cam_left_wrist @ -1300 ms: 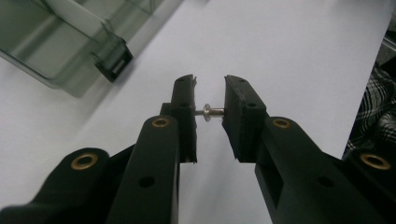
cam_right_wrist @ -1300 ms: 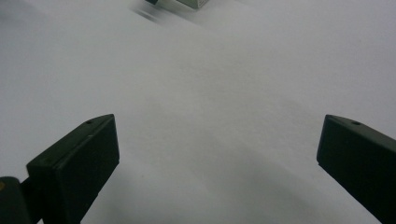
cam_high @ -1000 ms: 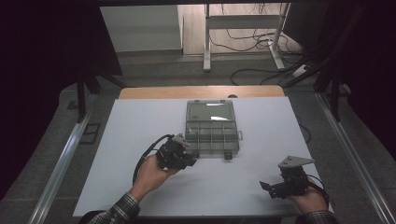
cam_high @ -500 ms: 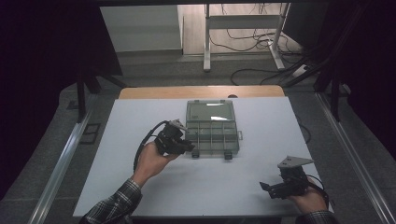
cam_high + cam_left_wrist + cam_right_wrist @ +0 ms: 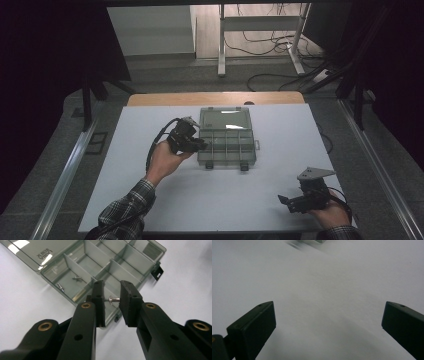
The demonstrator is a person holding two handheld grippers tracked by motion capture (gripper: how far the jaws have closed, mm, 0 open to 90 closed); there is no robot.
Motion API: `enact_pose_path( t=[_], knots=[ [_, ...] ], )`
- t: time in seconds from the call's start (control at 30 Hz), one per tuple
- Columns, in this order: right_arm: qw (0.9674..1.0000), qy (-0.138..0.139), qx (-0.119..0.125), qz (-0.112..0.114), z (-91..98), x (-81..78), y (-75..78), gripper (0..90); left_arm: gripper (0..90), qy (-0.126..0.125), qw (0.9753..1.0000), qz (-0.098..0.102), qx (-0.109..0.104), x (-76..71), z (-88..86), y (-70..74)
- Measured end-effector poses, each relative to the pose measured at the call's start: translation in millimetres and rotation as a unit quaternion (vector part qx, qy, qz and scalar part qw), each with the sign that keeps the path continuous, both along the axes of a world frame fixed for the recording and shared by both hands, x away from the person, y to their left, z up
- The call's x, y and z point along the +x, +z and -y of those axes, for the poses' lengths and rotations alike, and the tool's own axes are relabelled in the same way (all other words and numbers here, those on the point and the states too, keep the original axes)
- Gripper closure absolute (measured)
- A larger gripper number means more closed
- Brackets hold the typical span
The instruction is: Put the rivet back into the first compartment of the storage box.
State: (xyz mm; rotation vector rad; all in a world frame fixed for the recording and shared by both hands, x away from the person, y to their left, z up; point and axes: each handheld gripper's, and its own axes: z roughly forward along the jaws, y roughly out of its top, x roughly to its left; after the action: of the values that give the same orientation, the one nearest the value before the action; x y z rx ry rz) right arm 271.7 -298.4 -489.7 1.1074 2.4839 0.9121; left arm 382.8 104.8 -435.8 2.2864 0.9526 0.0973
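Left claw [image 5: 111, 301] moved over smoky clear-plastic organizer [image 5: 100, 267], pinching small metal screw [image 5: 113, 300]

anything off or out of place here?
Nothing stands out. The organizer box sits open and square on the table. The left hand-held gripper pinches a small screw over it; two screws lie in one compartment. The right hand-held gripper is open, nothing between its jaws.

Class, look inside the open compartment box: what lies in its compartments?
Two small screws lie in one end compartment of the compartment box. The left gripper, gripping a third screw, covers part of the near compartments.
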Motion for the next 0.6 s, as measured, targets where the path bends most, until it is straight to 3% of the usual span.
enact_pose_path(
  t=[0.6],
  knots=[
    [1.0000,0.002,-0.002,-0.002,-1.2,0.0,-0.7,0.0,75.2,0.036,0.9993,-0.007,0.006,39.4,3.3,-11.5]
  ],
)
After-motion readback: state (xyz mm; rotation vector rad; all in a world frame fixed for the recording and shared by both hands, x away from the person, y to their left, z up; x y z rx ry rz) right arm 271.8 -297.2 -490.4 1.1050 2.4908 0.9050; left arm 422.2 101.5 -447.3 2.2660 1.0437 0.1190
